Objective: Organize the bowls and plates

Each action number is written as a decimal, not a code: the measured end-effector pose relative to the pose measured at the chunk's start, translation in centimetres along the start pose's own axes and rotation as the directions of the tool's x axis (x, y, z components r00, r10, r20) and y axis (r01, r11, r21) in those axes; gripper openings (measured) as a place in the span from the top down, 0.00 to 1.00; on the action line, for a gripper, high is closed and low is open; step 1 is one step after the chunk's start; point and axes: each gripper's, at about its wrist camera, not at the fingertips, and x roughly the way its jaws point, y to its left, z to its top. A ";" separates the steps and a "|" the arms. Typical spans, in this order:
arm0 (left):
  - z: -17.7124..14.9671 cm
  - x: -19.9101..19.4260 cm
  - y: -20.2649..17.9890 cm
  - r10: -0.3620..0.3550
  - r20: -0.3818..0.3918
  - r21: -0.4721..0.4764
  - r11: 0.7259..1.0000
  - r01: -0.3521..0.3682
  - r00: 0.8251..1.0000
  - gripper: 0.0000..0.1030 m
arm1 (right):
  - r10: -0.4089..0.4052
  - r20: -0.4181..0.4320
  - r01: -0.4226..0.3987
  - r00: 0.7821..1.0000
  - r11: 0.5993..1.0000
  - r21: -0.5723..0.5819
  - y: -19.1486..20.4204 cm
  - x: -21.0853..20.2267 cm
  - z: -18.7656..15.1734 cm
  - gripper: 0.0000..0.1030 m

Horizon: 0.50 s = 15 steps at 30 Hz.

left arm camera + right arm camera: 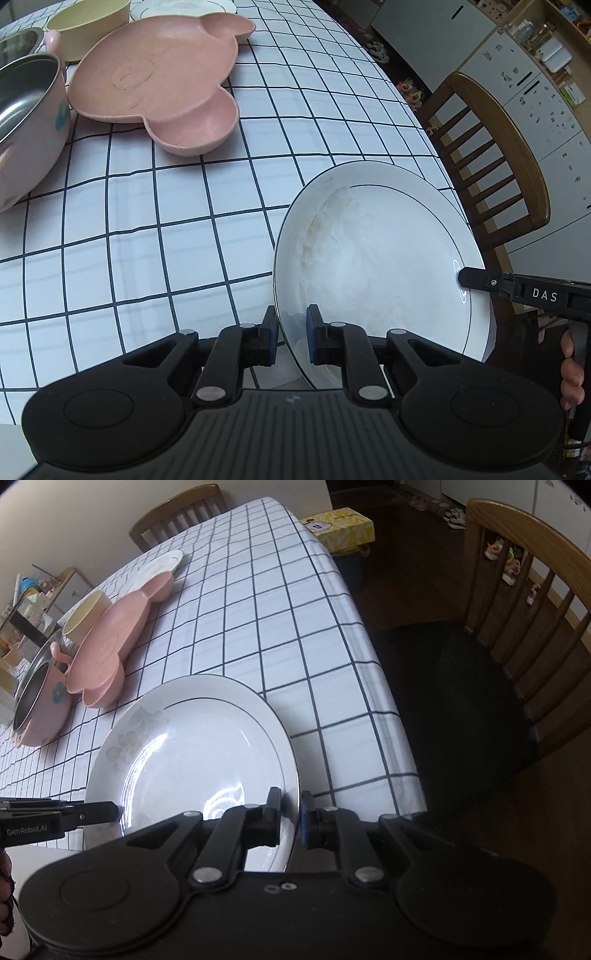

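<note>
Both grippers hold the same white plate [376, 273] by its rim, one on each side. Left gripper [291, 332] is clenched on the near edge of the plate, with one blue pad under the rim and the other pad on the upper face. Right gripper [290, 818] grips the opposite edge in the same way; in the left wrist view its black finger reaches onto the plate from the right side. A hand [571, 373] is visible behind that gripper. The plate has a thin dark line around its inner ring and a pale flower pattern, and it is tilted above the table [155, 236], near the corner beside a wooden chair [495, 155]. The table has a white cloth with a dark grid. Further on the table lies a pink animal-shaped plate [155, 77] with small ear compartments. Just beside it stand a pink pot [26, 122] with a metal inside and a yellow bowl [88, 26]. Another white plate [162, 563] lies behind the pink one, touching or almost touching its ear. On the far side stands a second chair [177, 511], and a yellow tissue box [341, 528] sits beyond the table edge.
</note>
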 end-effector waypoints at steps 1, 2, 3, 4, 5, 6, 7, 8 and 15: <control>0.0 0.0 0.0 -0.001 0.001 -0.001 1.000 0.001 1.000 0.86 | -0.002 0.001 0.002 1.000 1.000 -0.002 0.1 0.0 0.0 0.89; 0.0 -0.1 0.0 0.001 0.003 0.000 1.000 -0.001 1.000 0.86 | -0.006 0.001 0.006 1.000 1.000 -0.005 0.2 0.0 0.0 0.88; 0.0 -0.2 0.0 0.003 0.005 0.003 1.000 -0.003 1.000 0.86 | -0.015 0.006 0.015 1.000 1.000 -0.007 0.3 -0.1 0.0 0.83; 0.0 -0.3 0.1 0.003 0.008 0.002 1.000 -0.003 1.000 0.86 | -0.034 0.008 0.034 0.999 0.999 -0.010 0.4 -0.2 0.0 0.79; -0.1 -0.4 0.1 0.006 0.013 0.001 1.000 -0.006 1.000 0.86 | -0.044 0.007 0.044 0.999 0.999 -0.011 0.4 -0.2 0.0 0.79; -0.1 -0.5 0.2 0.007 0.017 0.003 1.000 -0.007 1.000 0.86 | -0.047 0.007 0.047 0.999 0.999 -0.010 0.4 -0.3 -0.1 0.79; -0.2 -0.7 0.2 0.008 0.020 0.005 1.000 -0.009 1.000 0.86 | -0.057 0.008 0.057 0.998 0.998 -0.011 0.4 -0.5 -0.1 0.77; -0.2 -0.8 0.3 0.011 0.024 0.007 1.000 -0.011 1.000 0.86 | -0.069 0.013 0.070 0.998 0.997 -0.013 0.4 -0.7 -0.2 0.76; -0.9 -3.0 0.3 0.055 0.089 0.046 0.997 -0.059 0.994 0.78 | -0.113 0.102 0.119 0.988 0.991 -0.060 1.9 -3.7 -0.9 0.65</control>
